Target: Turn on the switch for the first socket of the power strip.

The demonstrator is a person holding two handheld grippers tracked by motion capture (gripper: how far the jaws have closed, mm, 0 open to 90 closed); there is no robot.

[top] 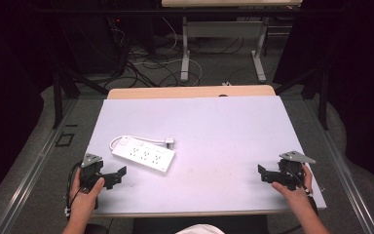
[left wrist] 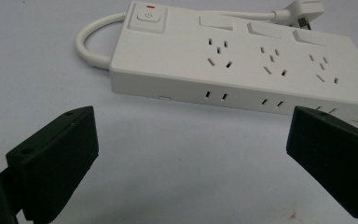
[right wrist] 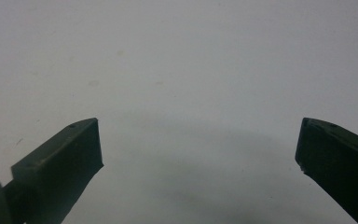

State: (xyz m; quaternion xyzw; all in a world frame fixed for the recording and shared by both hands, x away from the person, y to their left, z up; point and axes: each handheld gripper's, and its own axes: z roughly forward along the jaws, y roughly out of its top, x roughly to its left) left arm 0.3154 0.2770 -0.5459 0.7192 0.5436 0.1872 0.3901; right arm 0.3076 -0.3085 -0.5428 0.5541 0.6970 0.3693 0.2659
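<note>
White plastic power strip (left wrist: 242, 65) lies lengthwise just ahead of the released left gripper (top: 118, 175); right gripper (top: 264, 173), also released, sits well apart.

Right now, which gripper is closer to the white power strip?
Left. The left gripper sits just short of the power strip, jaws open and facing its long side without touching it. The right gripper is far across the table, jaws open over bare surface.

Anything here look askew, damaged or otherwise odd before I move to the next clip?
Nothing stands out. The white power strip lies flat, at an angle to the table's edges, its cord looped behind it and its plug free. The left gripper and right gripper are open and empty.
</note>
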